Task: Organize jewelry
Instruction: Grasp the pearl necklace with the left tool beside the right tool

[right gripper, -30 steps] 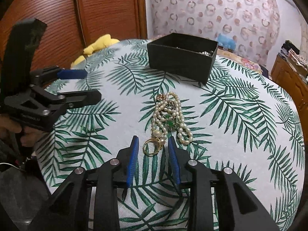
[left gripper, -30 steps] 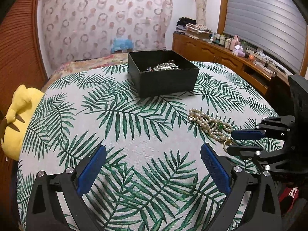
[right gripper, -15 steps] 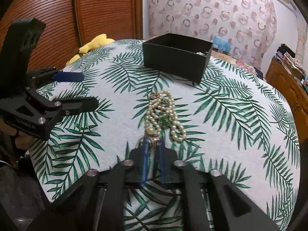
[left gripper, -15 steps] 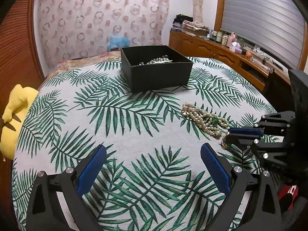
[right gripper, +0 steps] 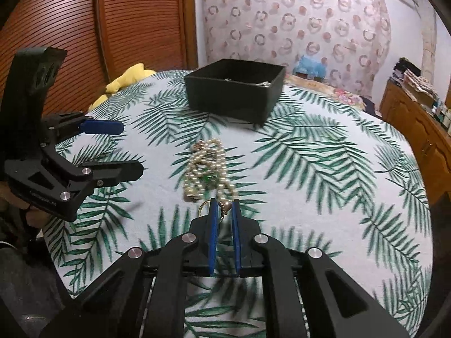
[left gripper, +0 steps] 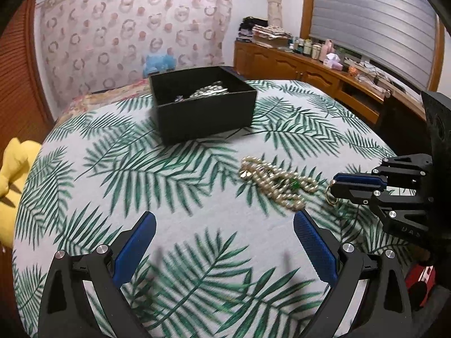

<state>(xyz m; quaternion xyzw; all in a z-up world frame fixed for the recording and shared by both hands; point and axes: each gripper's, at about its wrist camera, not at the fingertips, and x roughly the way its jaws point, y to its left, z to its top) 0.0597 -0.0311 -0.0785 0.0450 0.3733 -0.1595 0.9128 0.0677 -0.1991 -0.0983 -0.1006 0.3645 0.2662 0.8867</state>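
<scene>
A pile of pearl necklaces [left gripper: 274, 181] with a green stone lies on the leaf-print tablecloth; it also shows in the right wrist view [right gripper: 207, 170]. A black open box [left gripper: 201, 102] with jewelry inside stands beyond it [right gripper: 235, 90]. My right gripper [right gripper: 224, 204] is shut on a gold ring [right gripper: 222, 208] and holds it just above the cloth, near the pile's close end; the ring [left gripper: 332, 195] hangs at its fingertips in the left wrist view. My left gripper [left gripper: 224, 226] is open and empty, above the cloth in front of the pile.
The round table [left gripper: 112, 169] drops away at all sides. A yellow plush toy [left gripper: 12, 174] sits at its left edge. A wooden sideboard [left gripper: 324, 79] with bottles and clutter runs along the right wall. A blue plush [left gripper: 159, 62] lies behind the box.
My right gripper closed on the gold ring and lifted it off the cloth, away from the pearl pile. My left gripper stayed open and drifted a little.
</scene>
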